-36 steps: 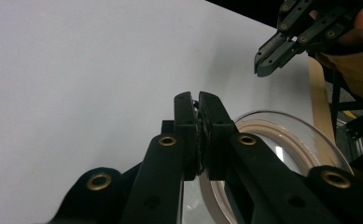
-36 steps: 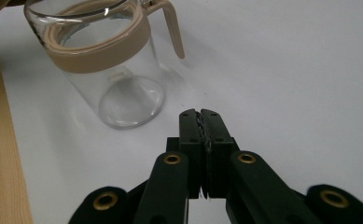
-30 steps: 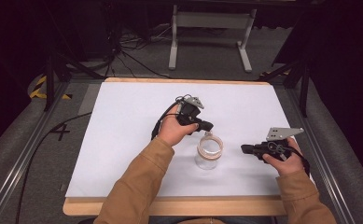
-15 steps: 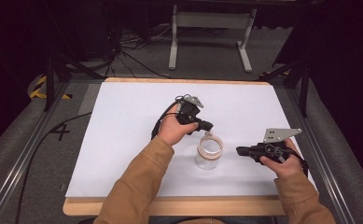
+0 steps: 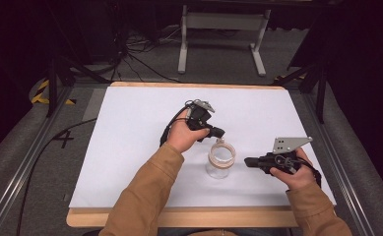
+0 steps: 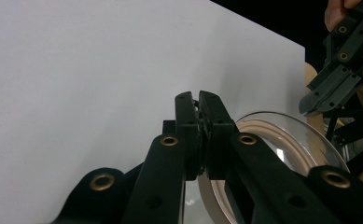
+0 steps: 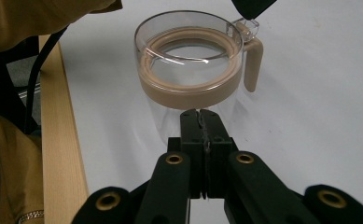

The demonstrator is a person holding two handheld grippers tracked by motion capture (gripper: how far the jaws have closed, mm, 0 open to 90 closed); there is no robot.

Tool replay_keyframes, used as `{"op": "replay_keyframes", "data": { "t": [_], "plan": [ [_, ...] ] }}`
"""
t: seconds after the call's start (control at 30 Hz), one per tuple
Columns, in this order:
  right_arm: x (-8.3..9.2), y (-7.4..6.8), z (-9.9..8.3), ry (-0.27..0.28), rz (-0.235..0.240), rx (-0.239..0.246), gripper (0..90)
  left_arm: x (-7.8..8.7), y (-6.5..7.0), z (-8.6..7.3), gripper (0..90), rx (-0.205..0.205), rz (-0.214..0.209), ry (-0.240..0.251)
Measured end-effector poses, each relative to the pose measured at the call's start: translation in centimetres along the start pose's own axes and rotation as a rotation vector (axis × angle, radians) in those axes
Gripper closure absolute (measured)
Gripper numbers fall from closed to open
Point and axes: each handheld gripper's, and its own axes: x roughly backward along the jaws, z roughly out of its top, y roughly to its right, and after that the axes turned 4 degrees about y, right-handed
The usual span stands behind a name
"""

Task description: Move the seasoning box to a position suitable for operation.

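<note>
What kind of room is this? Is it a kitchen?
Probably not a kitchen; it looks like a lab or recording studio. A white-topped table stands between dark metal rails, cables lie on a grey carpet, and a person handles a clear jar with hand-held grippers.

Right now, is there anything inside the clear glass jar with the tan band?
No: in the right gripper view the clear glass jar with the tan band is see-through and holds nothing.
</note>
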Motion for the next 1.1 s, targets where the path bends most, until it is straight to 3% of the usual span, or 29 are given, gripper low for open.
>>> {"op": "replay_keyframes", "data": {
  "t": [0.67,0.87,1.1],
  "plan": [
    [-1.6,-1.1,0.3,-0.019,0.024,0.015,90.0,-0.1,-0.3,0.1,87.9,0.047,-0.001,-0.015],
    [-1.9,-1.3,0.7,0.015,0.003,0.008,90.0,-0.4,-0.6,-0.1,88.7,0.026,0.057,-0.071],
    [-2.5,-1.1,1.3,0.085,-0.054,-0.019,90.0,-0.3,-0.8,-0.3,89.0,0.039,0.050,-0.060]
  ]
}}
